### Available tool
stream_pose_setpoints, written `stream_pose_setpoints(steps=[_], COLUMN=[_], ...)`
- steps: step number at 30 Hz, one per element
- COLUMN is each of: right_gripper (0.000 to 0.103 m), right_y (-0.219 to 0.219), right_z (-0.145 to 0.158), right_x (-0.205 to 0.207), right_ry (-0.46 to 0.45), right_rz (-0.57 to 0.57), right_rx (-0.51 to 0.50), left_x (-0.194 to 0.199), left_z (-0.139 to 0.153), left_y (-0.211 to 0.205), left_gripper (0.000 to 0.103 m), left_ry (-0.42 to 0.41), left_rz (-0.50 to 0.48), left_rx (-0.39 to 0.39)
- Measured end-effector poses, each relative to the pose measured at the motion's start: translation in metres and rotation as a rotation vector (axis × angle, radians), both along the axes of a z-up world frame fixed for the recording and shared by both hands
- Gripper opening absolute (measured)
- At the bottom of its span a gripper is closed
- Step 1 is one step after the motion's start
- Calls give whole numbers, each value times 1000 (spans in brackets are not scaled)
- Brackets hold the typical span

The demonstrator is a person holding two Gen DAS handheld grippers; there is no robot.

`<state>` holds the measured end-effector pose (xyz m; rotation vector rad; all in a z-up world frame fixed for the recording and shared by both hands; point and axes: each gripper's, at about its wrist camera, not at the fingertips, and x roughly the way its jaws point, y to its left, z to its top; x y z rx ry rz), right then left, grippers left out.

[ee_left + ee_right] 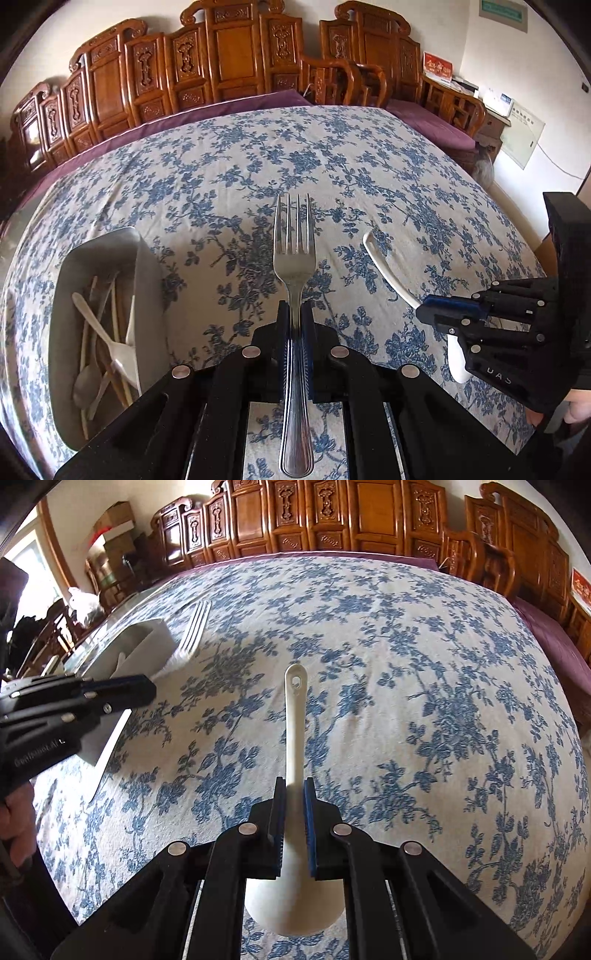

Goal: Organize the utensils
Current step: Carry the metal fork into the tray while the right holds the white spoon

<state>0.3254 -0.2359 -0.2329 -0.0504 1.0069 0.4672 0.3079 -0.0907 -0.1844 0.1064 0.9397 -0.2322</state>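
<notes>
Jaws grip fork and spoon; only left view shows tray's contents.

The left hand-held gripper tilts steeply downward, jaws clamped on a fork. Beside it, the right hand-held gripper slants down likewise, jaws pinching a white spoon by its handle.

Left tool: matte black plastic linkage arms, round silver pivot pins, blue ribbed pads on the inner finger faces. Right tool: same build, black arms, silver pins, blue pads. Pale lettering is printed on each tool's black side housing, too small to read fully.
</notes>
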Motion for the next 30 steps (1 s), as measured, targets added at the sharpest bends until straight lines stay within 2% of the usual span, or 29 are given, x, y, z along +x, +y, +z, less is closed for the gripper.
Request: stream_pose_setpoints(steps=[10, 19, 30], right_gripper=[11, 11, 11], right_y=[11, 30, 60], right_z=[-7, 4, 33], right_x=[-6, -16, -19], right_ry=[21, 16, -49], right_rz=[9, 30, 48], right_rx=[-19, 33, 56], left_x=[-13, -13, -1], left_z=[20, 35, 19], left_y=[37, 85, 142], left_gripper=[6, 6, 6], left_ry=[-43, -72, -43], left_rz=[23, 58, 132], left_rx=[-27, -25, -40])
